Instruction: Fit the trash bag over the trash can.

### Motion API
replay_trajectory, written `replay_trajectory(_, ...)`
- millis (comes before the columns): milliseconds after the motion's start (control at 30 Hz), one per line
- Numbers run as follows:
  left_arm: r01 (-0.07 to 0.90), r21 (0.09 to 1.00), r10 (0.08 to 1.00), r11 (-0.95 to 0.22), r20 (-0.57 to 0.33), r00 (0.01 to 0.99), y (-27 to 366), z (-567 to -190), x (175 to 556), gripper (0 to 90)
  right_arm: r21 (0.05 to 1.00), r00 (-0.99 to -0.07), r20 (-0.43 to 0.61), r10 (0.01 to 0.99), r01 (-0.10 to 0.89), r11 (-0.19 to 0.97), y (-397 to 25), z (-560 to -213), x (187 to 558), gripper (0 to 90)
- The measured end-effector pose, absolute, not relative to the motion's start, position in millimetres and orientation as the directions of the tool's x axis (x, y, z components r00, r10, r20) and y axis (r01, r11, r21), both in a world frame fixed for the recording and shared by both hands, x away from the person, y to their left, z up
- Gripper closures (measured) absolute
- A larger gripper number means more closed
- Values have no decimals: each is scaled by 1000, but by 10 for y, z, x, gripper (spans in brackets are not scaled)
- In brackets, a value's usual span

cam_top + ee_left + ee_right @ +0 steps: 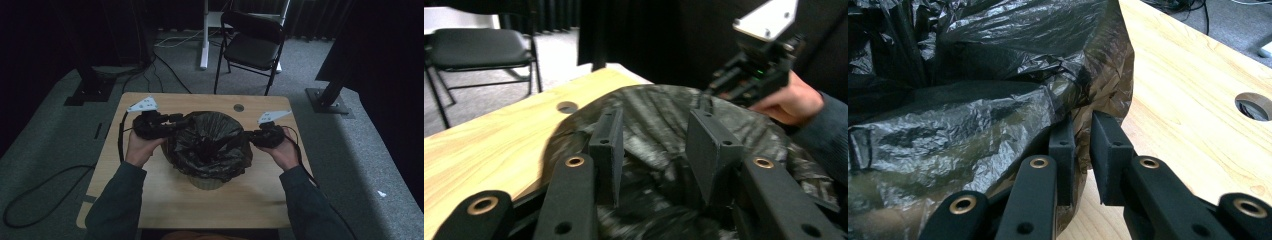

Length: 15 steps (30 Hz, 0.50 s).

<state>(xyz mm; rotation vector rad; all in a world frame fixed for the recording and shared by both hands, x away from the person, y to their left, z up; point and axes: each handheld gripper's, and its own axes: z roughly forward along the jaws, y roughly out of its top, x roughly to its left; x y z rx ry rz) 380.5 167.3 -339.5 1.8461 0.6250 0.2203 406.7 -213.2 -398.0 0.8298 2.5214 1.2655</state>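
A black bin bag is draped over a small bin at the middle of the tabletop, between the two tools. The left tool is held at the bag's left rim; in the left gripper view its jaws are seen spread apart above the crumpled plastic, with nothing held between them. The right tool is set against the bag's right rim, and in the right gripper view its jaws are nearly together, with a fold of the bag's edge pinched between them. A round cable hole is found in the tabletop just beyond the bag, between the tools. A black folding chair stands on the floor well beyond both tools, past the far edge.
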Motion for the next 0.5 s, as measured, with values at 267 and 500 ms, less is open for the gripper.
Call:
replay_trajectory(267,274,906,456,-323,-105,884,1318,-3300,3868,575,790,-822,72,564,393,471,-2135,-3987,4063,800)
replay_trajectory(500,258,860,408,-441,-64,911,993,-3327,3951,565,790,-822,74,565,394,469,-2138,-3985,4055,800)
